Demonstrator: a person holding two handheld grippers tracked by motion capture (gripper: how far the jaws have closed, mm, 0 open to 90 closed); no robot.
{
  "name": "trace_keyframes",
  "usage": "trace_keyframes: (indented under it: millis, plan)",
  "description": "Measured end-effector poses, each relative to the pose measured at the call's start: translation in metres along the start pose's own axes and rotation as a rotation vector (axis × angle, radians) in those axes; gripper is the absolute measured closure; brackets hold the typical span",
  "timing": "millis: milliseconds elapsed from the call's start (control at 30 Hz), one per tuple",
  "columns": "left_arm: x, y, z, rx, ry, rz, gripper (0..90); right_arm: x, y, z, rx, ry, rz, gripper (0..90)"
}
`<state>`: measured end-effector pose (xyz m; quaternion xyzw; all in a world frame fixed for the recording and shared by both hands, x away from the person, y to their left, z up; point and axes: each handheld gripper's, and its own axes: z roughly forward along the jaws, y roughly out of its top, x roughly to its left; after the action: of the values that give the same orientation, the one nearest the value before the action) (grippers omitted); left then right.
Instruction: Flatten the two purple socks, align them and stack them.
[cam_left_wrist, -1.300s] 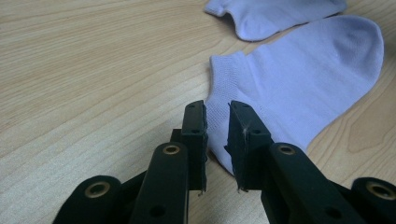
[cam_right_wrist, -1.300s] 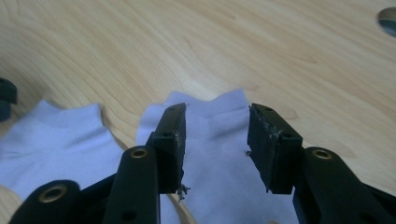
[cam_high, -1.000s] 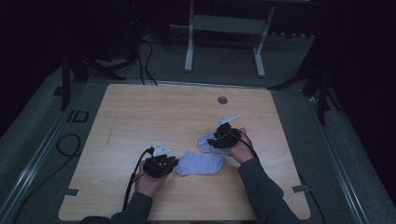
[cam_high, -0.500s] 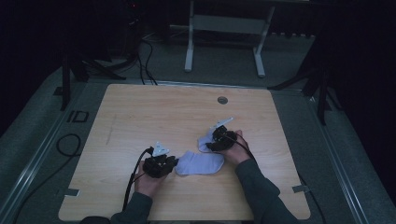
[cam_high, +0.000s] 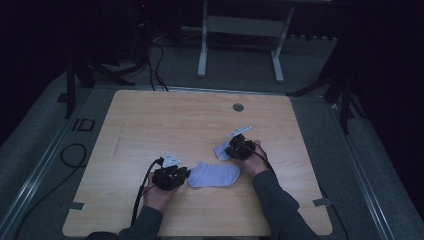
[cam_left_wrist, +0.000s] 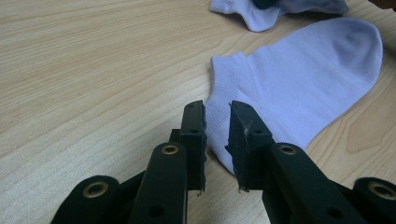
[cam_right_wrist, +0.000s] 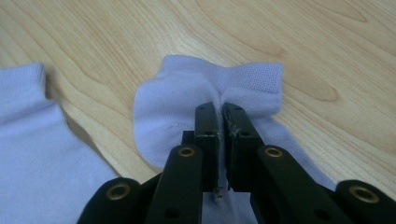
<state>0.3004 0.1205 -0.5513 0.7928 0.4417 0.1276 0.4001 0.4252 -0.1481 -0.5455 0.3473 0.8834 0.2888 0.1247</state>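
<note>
A pale lilac sock (cam_high: 215, 175) lies flat at the table's near middle. My left gripper (cam_high: 185, 176) rests at its left end. In the left gripper view the jaws (cam_left_wrist: 217, 109) stand a little apart over the sock's (cam_left_wrist: 303, 79) cuff edge, and the fabric there is flat, not pinched. A second lilac sock (cam_high: 220, 150) lies crumpled to the right. My right gripper (cam_high: 228, 150) is on it, and its jaws have just been closing. In the right gripper view they (cam_right_wrist: 219, 108) are shut on a bunched fold of that sock (cam_right_wrist: 173, 98).
The wooden table (cam_high: 165, 120) has a round grommet (cam_high: 238, 107) near its far edge. A black cable (cam_high: 142, 190) trails from the left gripper toward the near edge. A white-legged stand (cam_high: 240, 30) is on the dark floor beyond the table.
The right gripper has shifted very slightly over the crumpled sock. The left hand and the flat sock have not moved.
</note>
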Motion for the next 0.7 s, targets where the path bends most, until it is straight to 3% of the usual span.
trace_keyframes:
  millis: [167, 367, 400, 700]
  plan:
    - [0.001, 0.0, -0.001, -0.003, 0.002, -0.008, 75.6, -0.004, 0.002, -0.011, -0.04, 0.009, 0.033, 85.5]
    - [0.001, 0.0, -0.001, -0.002, 0.002, -0.004, 75.6, -0.004, 0.007, -0.031, -0.102, 0.021, 0.032, 85.5]
    - [0.001, 0.0, -0.001, -0.001, 0.002, -0.004, 75.6, -0.004, 0.008, -0.046, -0.144, 0.033, 0.034, 85.3]
    - [0.001, 0.0, -0.001, 0.0, 0.003, -0.001, 75.5, -0.003, 0.009, -0.081, -0.246, 0.071, 0.049, 85.1]
